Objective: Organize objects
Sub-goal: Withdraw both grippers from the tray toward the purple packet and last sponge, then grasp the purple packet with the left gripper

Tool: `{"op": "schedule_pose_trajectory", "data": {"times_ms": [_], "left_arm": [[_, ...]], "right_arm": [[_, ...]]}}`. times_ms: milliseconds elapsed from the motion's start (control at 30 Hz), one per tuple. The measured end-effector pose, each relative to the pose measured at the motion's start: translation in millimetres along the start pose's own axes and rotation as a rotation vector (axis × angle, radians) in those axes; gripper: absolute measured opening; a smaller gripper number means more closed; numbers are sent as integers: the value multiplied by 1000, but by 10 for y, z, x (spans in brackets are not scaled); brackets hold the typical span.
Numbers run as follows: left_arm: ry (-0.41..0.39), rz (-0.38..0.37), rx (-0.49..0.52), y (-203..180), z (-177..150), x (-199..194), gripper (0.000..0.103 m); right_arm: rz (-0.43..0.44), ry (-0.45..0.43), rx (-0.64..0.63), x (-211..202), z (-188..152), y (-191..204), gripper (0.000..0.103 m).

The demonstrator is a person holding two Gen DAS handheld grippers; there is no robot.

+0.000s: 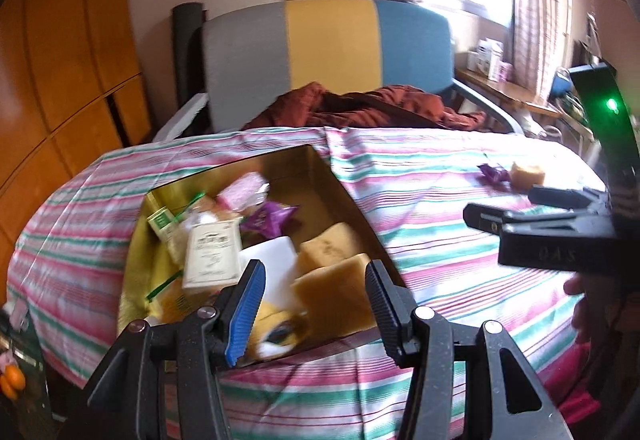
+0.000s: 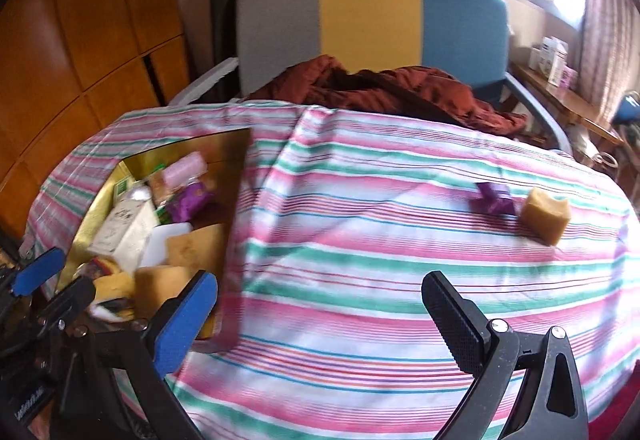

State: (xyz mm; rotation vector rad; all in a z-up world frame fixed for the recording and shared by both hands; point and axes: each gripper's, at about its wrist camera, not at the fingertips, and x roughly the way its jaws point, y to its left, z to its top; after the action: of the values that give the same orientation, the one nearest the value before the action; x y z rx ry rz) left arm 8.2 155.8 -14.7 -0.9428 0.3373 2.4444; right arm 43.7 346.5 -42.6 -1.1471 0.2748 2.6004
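Still upright, sponge (long axis unclear)

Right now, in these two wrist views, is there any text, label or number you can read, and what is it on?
"OAS" (partly legible, seen upside down): embossed on the black body of the right gripper, in the left wrist view.
White carton in the gold box: printed lines, too blurred to read.
Green-and-white packet in the box: label blurred, unreadable.
Purple wrapper on the striped cloth: no legible print.
White boxes on the shelf: too small.
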Motion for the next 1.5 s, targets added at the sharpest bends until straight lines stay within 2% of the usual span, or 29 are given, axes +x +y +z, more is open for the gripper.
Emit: {"op": "schedule_pose_trajectory", "data": {"times_ms": [267,700,1000,1200,1300,1500], "left_arm": [[13,-52,86,-361,80,108,53],[56,-112,167,-774,155,331,53],[111,-176,201,-1064,155,534,53],[145,-204,217,-1275,257,736,53],[151,-208,234,-1417,360,883,53],[170,-279,304,-1934,691,1265,53]], "right_arm": [[-70,20,71,-11,86,-542,103],[-150,44,208,102,303,-1526,103],[-255,45,387,269,389,-2490,103],[-304,5,598,337,193,-3127,103],[-286,56,675,426,37,-3306,103],[-220,48,704,409,36,-3328,103]]}}
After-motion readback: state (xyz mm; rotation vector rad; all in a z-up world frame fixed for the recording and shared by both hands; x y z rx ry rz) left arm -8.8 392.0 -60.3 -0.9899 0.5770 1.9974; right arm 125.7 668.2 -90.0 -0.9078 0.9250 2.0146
